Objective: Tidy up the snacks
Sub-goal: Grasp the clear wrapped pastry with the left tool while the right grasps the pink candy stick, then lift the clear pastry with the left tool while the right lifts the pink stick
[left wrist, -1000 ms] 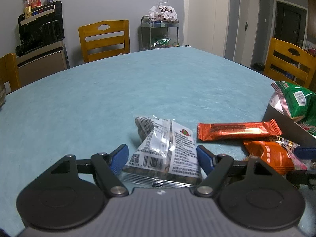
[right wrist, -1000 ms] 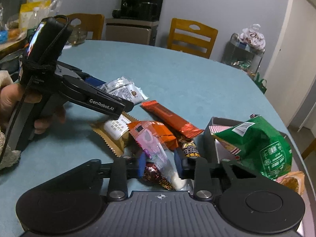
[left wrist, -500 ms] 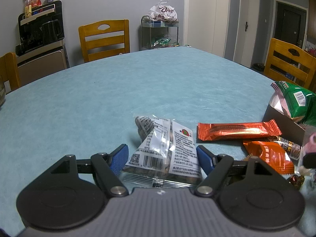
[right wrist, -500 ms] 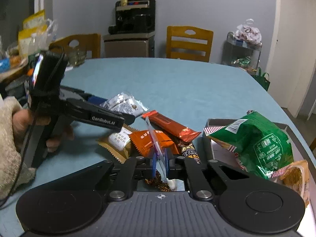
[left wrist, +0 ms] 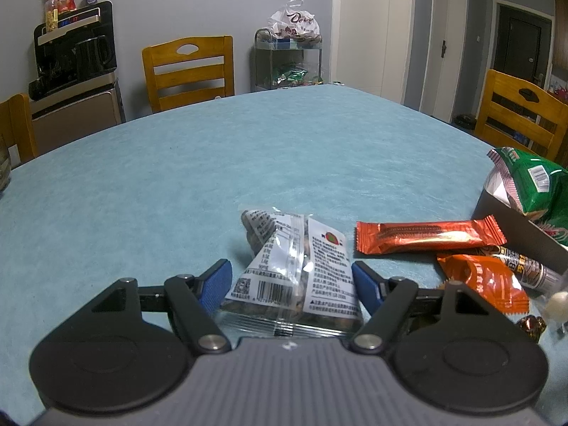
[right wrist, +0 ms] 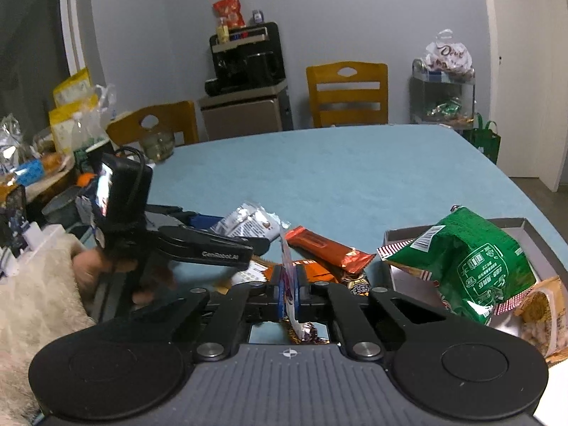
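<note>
Since the earlier frame, the right gripper (right wrist: 290, 289) is pinching a thin clear candy wrapper (right wrist: 288, 277) edge-on between its blue pads; the jaws, which were partly spread around it, are now pressed nearly together on it, and the pile of snacks below is looking farther away, as if the wrapper is being lifted. The left gripper (left wrist: 291, 278) is sitting where it was, low over the blue table (left wrist: 284, 149), its jaws spread on either side of a clear packet of nuts (left wrist: 298, 277) with a barcode. The pads are looking close to the packet's sides, but I cannot tell whether they are touching it.

An open grey box (right wrist: 525, 227) is standing to the right of the pile, with a green bag (right wrist: 475, 266) lying across it and a tan packet (right wrist: 543, 309) beside that. An orange-red bar (left wrist: 429, 236) and an orange pouch (left wrist: 486, 280) are lying on the table between the nut packet and the box.

Judging from this, the step in hand is carrying the pinched wrapper over to the box. Doing it well likely means keeping the grip firm, since the film is slippery and held only by a narrow strip, clearing the green bag's raised edge, and letting go only once the wrapper is above a free spot in the box.
</note>
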A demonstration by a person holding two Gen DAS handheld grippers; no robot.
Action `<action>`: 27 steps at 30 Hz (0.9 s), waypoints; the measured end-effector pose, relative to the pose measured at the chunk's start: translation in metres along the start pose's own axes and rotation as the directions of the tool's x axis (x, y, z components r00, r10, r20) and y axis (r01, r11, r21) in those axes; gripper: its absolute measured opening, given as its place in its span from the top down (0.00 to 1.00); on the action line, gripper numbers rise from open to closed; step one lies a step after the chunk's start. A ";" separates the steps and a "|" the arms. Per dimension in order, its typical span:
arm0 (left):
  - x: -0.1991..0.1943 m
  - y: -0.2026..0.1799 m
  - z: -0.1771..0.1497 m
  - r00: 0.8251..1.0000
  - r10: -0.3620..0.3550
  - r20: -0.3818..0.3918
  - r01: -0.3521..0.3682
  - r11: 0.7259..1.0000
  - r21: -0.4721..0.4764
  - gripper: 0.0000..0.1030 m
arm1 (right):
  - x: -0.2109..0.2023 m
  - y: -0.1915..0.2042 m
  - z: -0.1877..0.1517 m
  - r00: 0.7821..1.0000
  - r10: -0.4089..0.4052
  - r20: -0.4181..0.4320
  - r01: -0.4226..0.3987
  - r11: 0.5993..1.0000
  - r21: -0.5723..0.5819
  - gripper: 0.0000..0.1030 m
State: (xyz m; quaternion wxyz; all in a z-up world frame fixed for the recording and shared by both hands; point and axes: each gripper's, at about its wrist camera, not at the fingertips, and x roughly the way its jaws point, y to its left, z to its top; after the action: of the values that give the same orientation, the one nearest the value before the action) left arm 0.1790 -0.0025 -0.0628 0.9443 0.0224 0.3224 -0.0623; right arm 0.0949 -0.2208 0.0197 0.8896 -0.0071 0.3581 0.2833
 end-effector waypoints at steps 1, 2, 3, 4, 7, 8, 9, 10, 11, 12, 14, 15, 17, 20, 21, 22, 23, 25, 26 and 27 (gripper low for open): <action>0.000 0.000 0.000 1.000 0.003 0.002 -0.003 1.000 -0.002 0.31 | -0.001 0.000 0.001 1.000 0.006 0.002 -0.006 1.000 0.006 0.93; 0.000 0.001 -0.001 1.000 0.004 0.004 -0.004 1.000 -0.004 0.33 | -0.002 -0.001 0.001 1.000 0.008 0.004 -0.008 1.000 0.010 0.93; 0.000 0.001 0.000 1.000 0.007 0.008 -0.007 1.000 -0.007 0.34 | -0.003 -0.001 0.001 1.000 0.006 0.006 -0.006 1.000 0.011 0.93; 0.000 0.001 -0.001 1.000 0.013 0.011 -0.013 1.000 -0.009 0.37 | -0.004 -0.001 0.001 1.000 0.005 0.009 -0.005 1.000 0.013 0.93; -0.001 0.003 -0.001 1.000 0.018 0.017 -0.018 1.000 -0.020 0.40 | -0.008 -0.004 0.001 1.000 0.014 0.018 -0.015 1.000 0.025 0.93; -0.001 0.004 -0.001 1.000 0.017 0.019 -0.017 1.000 -0.025 0.40 | -0.010 -0.005 0.002 1.000 0.020 0.020 -0.021 0.999 0.030 0.93; -0.001 0.004 -0.001 1.000 0.018 0.021 -0.017 0.999 -0.028 0.41 | -0.010 -0.006 0.002 0.999 0.024 0.022 -0.025 0.999 0.033 0.93; -0.001 0.006 0.000 1.000 0.017 0.022 -0.016 0.999 -0.033 0.43 | -0.012 -0.006 0.001 0.999 0.024 0.025 -0.025 0.999 0.033 0.93; -0.002 0.006 0.000 1.000 0.014 0.024 -0.013 0.999 -0.038 0.44 | -0.012 -0.007 0.001 0.999 0.024 0.024 -0.025 0.999 0.033 0.93; -0.003 0.007 0.000 1.000 0.014 0.028 -0.013 0.999 -0.042 0.44 | -0.012 -0.008 0.001 0.999 0.026 0.023 -0.027 0.999 0.034 0.93; -0.003 0.008 0.001 0.999 0.026 0.038 -0.024 0.999 -0.047 0.46 | -0.013 -0.008 0.000 0.999 0.028 0.021 -0.029 0.999 0.038 0.93; -0.004 0.008 0.000 0.999 0.027 0.041 -0.025 0.998 -0.049 0.46 | -0.013 -0.008 -0.001 0.999 0.028 0.021 -0.029 0.999 0.037 0.93; -0.006 0.008 0.000 0.998 0.032 0.047 -0.030 0.998 -0.054 0.46 | -0.015 -0.008 -0.002 0.999 0.028 0.023 -0.029 0.999 0.038 0.93; -0.007 0.008 -0.001 0.998 0.034 0.051 -0.031 0.998 -0.055 0.47 | -0.018 -0.010 -0.003 0.999 0.027 0.030 -0.028 0.999 0.038 0.93; -0.008 0.008 -0.001 0.998 0.035 0.052 -0.032 0.998 -0.055 0.47 | -0.019 -0.010 -0.004 0.999 0.027 0.033 -0.028 0.999 0.039 0.93; -0.008 0.009 -0.001 0.998 0.035 0.052 -0.032 0.998 -0.055 0.47 | -0.020 -0.010 -0.004 0.999 0.026 0.035 -0.027 0.999 0.040 0.93; -0.008 0.008 -0.001 0.998 0.037 0.053 -0.034 0.998 -0.054 0.47 | -0.021 -0.011 -0.004 0.999 0.025 0.037 -0.026 0.999 0.040 0.93; -0.009 0.009 -0.001 0.998 0.038 0.055 -0.035 0.998 -0.053 0.47 | -0.020 -0.011 -0.004 0.999 0.024 0.034 -0.025 0.999 0.038 0.94; -0.010 0.009 -0.002 0.998 0.038 0.055 -0.035 0.998 -0.054 0.48 | -0.020 -0.011 -0.004 0.999 0.024 0.032 -0.025 0.999 0.038 0.94; -0.011 0.010 -0.002 0.998 0.037 0.056 -0.034 0.998 -0.055 0.48 | -0.019 -0.010 -0.004 0.999 0.024 0.030 -0.025 0.999 0.036 0.94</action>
State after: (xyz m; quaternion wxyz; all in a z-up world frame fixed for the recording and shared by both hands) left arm 0.1709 0.0083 -0.0575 0.9542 0.0008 0.2967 -0.0374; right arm 0.0863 -0.2394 0.0275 0.8913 0.0180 0.3499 0.2878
